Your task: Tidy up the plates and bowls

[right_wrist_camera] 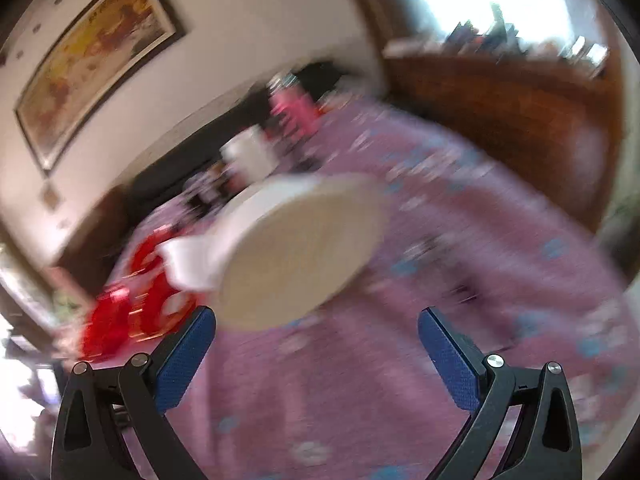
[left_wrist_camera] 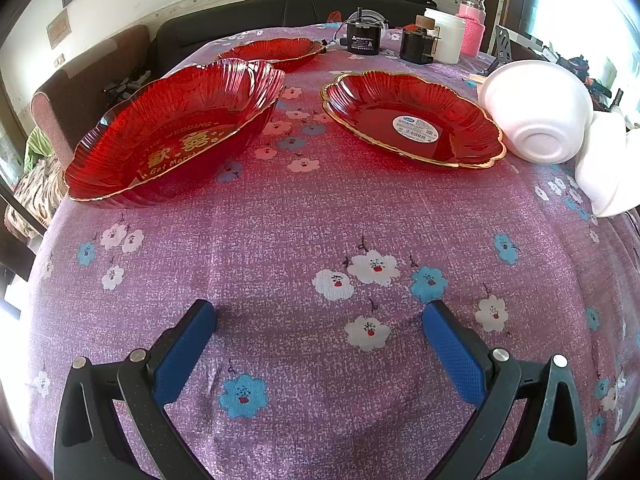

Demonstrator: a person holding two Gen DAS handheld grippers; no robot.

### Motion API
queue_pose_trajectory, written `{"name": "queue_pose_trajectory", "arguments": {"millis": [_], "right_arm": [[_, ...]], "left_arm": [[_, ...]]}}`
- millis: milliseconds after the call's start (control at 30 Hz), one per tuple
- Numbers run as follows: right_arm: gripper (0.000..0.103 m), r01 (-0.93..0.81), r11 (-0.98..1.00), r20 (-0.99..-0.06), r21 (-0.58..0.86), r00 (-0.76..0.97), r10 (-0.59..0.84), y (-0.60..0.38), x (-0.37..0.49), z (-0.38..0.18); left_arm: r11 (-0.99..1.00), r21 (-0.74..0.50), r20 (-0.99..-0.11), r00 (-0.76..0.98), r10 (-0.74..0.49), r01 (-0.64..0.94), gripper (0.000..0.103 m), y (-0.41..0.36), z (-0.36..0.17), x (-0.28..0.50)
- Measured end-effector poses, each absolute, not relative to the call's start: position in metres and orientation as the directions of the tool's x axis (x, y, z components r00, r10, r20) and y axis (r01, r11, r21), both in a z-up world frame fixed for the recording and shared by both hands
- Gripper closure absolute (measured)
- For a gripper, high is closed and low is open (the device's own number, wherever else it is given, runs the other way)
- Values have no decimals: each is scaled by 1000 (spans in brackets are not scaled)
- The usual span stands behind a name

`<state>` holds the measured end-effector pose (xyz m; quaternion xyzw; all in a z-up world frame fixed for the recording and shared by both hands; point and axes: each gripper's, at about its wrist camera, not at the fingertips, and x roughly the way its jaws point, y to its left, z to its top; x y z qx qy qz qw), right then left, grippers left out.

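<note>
At the far left of the left wrist view a deep red bowl [left_wrist_camera: 172, 132] with gold lettering sits tilted on the purple flowered tablecloth [left_wrist_camera: 300, 220], its rim near the table's left edge. Behind it lies a second red plate [left_wrist_camera: 272, 51], and to the right a flat red plate [left_wrist_camera: 412, 118] with a gold rim and a white sticker. Just beside that plate's right edge a white bowl [left_wrist_camera: 538, 110] lies tipped on its side, base facing the camera, with another white bowl [left_wrist_camera: 604, 164] at its right. At the table's far end stand dark jars [left_wrist_camera: 363, 37], a white tub [left_wrist_camera: 448, 36] and a pink flask [left_wrist_camera: 472, 28]. The left gripper [left_wrist_camera: 320, 320] hovers low over bare cloth, level, pointing along the table, blue pads spread wide and holding nothing.

The right wrist view is heavily blurred and rolled to one side. The right gripper [right_wrist_camera: 316, 322] is also spread wide and empty, the white bowl [right_wrist_camera: 296, 252] ahead of its left finger; whether they touch cannot be told
</note>
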<state>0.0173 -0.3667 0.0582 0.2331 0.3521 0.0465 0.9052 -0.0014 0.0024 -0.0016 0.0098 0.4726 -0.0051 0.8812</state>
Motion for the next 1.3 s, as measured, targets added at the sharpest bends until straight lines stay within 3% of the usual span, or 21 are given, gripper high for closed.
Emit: {"name": "queue_pose_trajectory", "arguments": {"millis": [100, 200, 300, 467, 633, 833, 933, 1000, 1167, 1233, 1300], "right_arm": [[1, 83, 895, -648, 439, 718, 252, -368, 65, 61], [1, 68, 893, -621, 446, 742, 254, -370, 101, 80], [1, -66, 867, -484, 495, 807, 338, -366, 85, 107], [1, -186, 874, -400, 449, 833, 383, -346, 33, 121], [0, -245, 826, -467, 508, 727, 503, -323, 4, 92], [2, -235, 835, -587, 497, 617, 524, -276, 15, 48], [19, -206, 842, -618, 499, 597, 512, -261, 29, 40], [35, -173, 846, -646, 504, 575, 502, -253, 41, 34], [40, -71, 820, -673, 568, 533, 513, -243, 73, 13], [51, -35, 813, -683, 581, 522, 511, -238, 83, 6], [58, -7, 802, -684, 598, 518, 514, -231, 93, 1]], "left_arm": [[1000, 12, -833, 553, 0, 18, 0, 2, -2, -1], [1000, 12, -833, 553, 0, 18, 0, 2, -2, -1], [1000, 12, -833, 553, 0, 18, 0, 2, -2, -1], [1000, 12, -833, 553, 0, 18, 0, 2, -2, -1], [1000, 12, -833, 553, 0, 18, 0, 3, -2, -1], [1000, 11, -833, 553, 0, 16, 0, 4, 0, -2], [998, -24, -823, 566, -49, 52, 0, 7, 6, -12], [999, -28, -801, 597, -47, 41, 4, 15, 10, -25], [1000, -6, -769, 639, -11, 10, 11, 28, 15, -45], [1000, 1, -766, 643, 7, -9, 26, 30, 14, -46], [1000, -1, -769, 639, -2, 3, 28, 28, 14, -46]]}}
